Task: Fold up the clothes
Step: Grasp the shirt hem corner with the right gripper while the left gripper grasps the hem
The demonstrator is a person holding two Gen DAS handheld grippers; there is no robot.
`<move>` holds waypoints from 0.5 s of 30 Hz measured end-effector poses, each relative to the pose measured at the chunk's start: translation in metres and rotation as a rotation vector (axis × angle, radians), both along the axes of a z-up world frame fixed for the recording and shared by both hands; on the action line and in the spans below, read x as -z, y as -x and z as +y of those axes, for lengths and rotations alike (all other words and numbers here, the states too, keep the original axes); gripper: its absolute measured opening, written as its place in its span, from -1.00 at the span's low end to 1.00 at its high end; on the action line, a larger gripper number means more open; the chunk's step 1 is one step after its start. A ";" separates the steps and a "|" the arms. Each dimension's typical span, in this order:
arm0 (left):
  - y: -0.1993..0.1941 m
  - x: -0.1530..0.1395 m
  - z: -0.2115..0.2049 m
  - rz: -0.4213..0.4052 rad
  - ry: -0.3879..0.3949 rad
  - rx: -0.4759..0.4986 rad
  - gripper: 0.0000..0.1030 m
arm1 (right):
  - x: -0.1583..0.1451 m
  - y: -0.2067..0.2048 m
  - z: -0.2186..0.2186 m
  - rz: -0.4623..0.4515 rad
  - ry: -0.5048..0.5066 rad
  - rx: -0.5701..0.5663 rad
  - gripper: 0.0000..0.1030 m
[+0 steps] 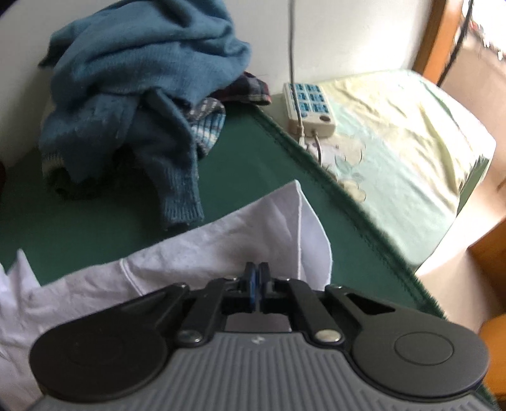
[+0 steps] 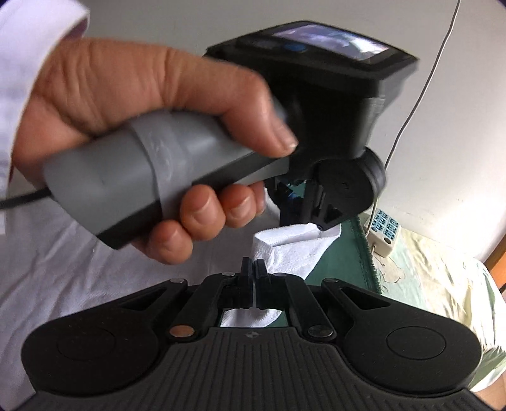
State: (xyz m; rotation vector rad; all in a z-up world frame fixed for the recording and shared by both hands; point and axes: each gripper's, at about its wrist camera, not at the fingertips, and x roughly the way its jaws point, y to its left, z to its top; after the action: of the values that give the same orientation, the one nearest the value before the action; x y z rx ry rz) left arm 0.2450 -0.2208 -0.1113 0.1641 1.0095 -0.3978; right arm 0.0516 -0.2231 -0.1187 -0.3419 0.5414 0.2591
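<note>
The left gripper (image 1: 255, 268) is pressed together, pinching the white garment (image 1: 196, 249) on the green cloth (image 1: 246, 164); ahead and left of it lies a heap of blue sweater (image 1: 139, 79). The right gripper (image 2: 253, 265), jaws likewise closed on that white fabric, faces the person's hand (image 2: 142, 104) gripping the left tool, a power strip (image 2: 384, 232) beyond to its right.

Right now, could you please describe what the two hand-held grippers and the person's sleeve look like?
Each hand-held gripper has black linkage fingers, round black side discs and a ribbed grey body. The left one shows a grey handle, a dark cable and a small screen. The sleeve is white.
</note>
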 end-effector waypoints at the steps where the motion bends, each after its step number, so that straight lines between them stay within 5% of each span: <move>1: -0.001 -0.001 0.005 0.006 0.028 -0.005 -1.00 | -0.001 0.001 0.000 -0.001 -0.008 0.004 -0.99; 13: -0.008 -0.008 0.053 0.101 0.332 -0.052 -0.95 | -0.010 0.009 -0.004 -0.006 -0.050 0.015 -0.99; 14: -0.006 -0.010 0.055 0.095 0.341 -0.050 -0.41 | -0.010 0.008 -0.005 -0.006 -0.046 0.012 -0.99; 15: 0.001 -0.015 0.057 0.081 0.338 -0.049 0.40 | -0.010 0.006 -0.006 -0.006 -0.042 0.008 -0.99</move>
State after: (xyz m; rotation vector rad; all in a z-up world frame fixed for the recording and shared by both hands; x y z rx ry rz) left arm 0.2444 -0.1643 -0.0964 -0.1818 1.0093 -0.5268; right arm 0.0454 -0.2289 -0.1085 -0.2997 0.5304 0.2612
